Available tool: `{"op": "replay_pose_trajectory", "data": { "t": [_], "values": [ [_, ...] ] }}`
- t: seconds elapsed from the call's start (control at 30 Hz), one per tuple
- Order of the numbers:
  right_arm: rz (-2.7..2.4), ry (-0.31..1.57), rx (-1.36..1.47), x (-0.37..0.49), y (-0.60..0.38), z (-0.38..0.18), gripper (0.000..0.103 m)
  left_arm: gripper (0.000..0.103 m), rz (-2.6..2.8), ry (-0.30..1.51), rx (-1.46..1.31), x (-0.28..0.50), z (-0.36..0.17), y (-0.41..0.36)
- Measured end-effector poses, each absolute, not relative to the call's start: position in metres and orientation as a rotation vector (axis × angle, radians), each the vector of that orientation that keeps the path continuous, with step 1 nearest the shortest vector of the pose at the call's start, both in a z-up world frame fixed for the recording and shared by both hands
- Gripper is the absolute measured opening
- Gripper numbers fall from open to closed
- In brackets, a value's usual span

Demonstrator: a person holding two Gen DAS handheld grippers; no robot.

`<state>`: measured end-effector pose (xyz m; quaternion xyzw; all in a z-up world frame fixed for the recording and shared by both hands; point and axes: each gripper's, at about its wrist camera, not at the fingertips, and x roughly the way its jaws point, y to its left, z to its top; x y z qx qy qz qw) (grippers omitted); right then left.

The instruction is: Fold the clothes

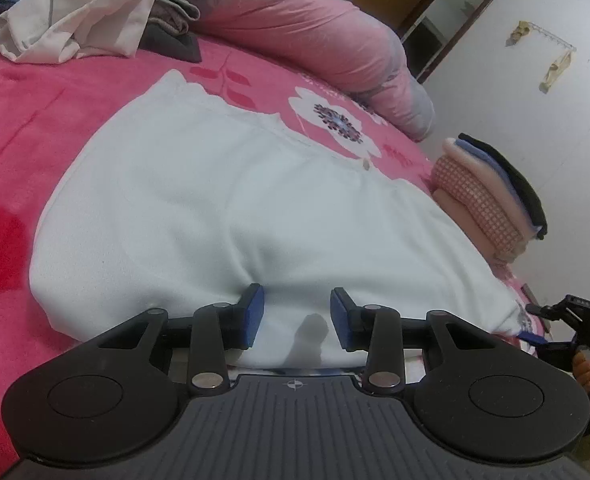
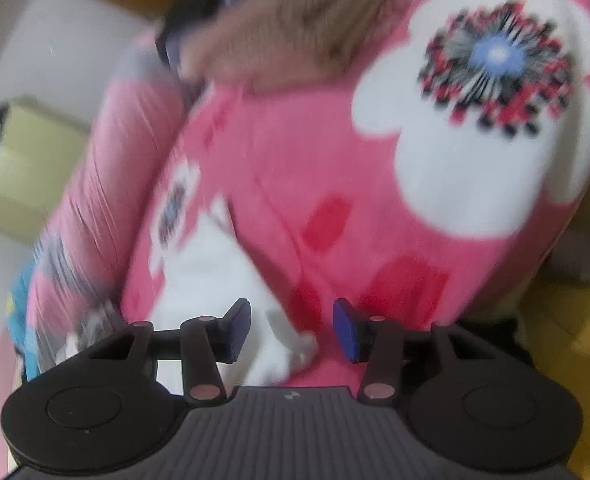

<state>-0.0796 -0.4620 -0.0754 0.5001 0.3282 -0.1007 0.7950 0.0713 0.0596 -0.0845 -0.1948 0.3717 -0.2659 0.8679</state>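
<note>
Right under the left gripper (image 1: 297, 318) lies the white garment (image 1: 231, 200), spread broad and mostly flat on the pink flowered blanket (image 1: 27, 128); the jaws stand partly apart over its near edge and clamp nothing. It looks thick, soft and limp, light enough to lift by a corner, likely to sag and crease, so I would pinch it at the near hem or a corner. Beyond its far edge sits a stack of folded clothes (image 1: 491, 200). In the blurred right view, the right gripper (image 2: 291, 330) is also part open and empty, a white fold (image 2: 231, 280) showing between its pads untouched.
</note>
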Motion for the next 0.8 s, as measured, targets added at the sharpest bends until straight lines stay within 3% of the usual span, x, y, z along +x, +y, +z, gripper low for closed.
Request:
{"op": "replay_pose_trajectory", "data": {
  "t": [0.2, 0.23, 0.27, 0.3, 0.43, 0.53, 0.63, 0.73, 0.8],
  "values": [
    [-0.095, 0.758, 1.019, -0.068, -0.457, -0.081, 0.045, 0.037, -0.549, 0.775, -0.416, 0.068, -0.085, 0.059],
    [-0.076, 0.762, 0.994, -0.065, -0.457, -0.081, 0.040, 0.037, -0.551, 0.777, -0.416, 0.068, -0.085, 0.059],
    [-0.054, 0.759, 0.957, -0.064, -0.457, -0.081, 0.015, 0.037, -0.553, 0.780, -0.416, 0.069, -0.085, 0.059],
    [-0.032, 0.755, 0.919, -0.063, -0.458, -0.080, 0.007, 0.037, -0.554, 0.782, -0.415, 0.070, -0.085, 0.059],
    [0.111, 0.646, 0.767, -0.055, -0.460, -0.045, 0.006, 0.033, -0.558, 0.793, -0.434, 0.072, -0.087, 0.064],
    [0.343, 0.465, 0.445, -0.063, -0.446, -0.003, 0.006, 0.030, -0.563, 0.802, -0.453, 0.073, -0.088, 0.068],
    [0.440, 0.524, 0.294, -0.065, -0.455, -0.025, 0.006, 0.030, -0.571, 0.808, -0.454, 0.074, -0.088, 0.069],
    [0.360, 0.779, 0.430, -0.054, -0.488, -0.088, 0.007, 0.030, -0.580, 0.803, -0.442, 0.073, -0.089, 0.068],
    [0.334, 0.728, 0.553, -0.067, -0.502, -0.096, 0.007, 0.030, -0.581, 0.808, -0.442, 0.073, -0.088, 0.068]
  ]
}}
